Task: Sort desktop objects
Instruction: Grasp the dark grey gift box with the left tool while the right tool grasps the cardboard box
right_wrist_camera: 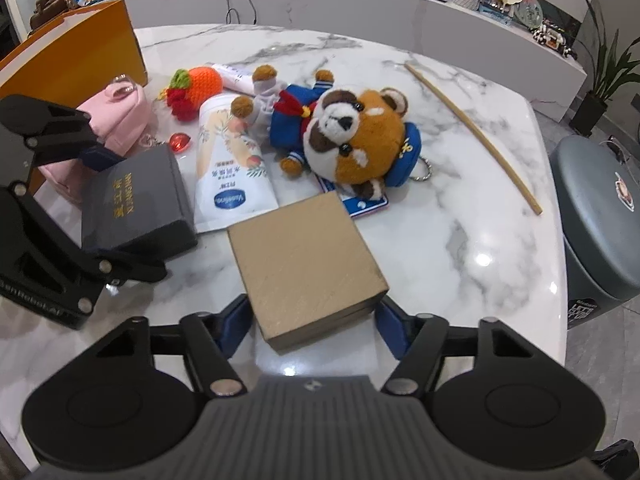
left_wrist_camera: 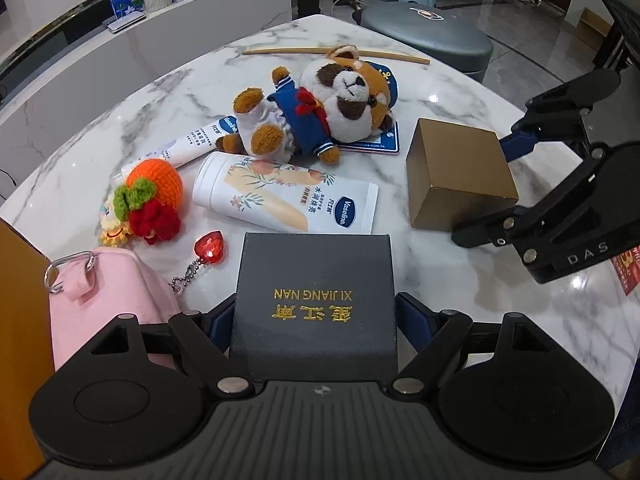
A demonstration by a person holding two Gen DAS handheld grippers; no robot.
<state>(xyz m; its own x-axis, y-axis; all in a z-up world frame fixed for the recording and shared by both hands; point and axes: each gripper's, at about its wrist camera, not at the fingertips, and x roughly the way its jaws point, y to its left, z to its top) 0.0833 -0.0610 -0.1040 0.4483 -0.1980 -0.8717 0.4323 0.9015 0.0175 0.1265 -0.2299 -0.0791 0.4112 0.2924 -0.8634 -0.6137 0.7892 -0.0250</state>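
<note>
Marble table [left_wrist_camera: 460, 92] with mixed objects. The left gripper [left_wrist_camera: 314, 320] has its fingers spread wide on either side of a dark box [left_wrist_camera: 316, 296] lettered in gold, near the table's near edge. The right gripper [right_wrist_camera: 314, 320] straddles a tan box [right_wrist_camera: 304, 252], fingers close at its sides; contact cannot be told. A plush toy [left_wrist_camera: 320, 112] and a lotion tube [left_wrist_camera: 284, 196] lie toward the table's middle.

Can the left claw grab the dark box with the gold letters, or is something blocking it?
Probably yes. The left claw already has a finger on each side of the dark box, and nothing sits between them. The pink pouch lies close on one side but does not seem to block the fingers.
</note>
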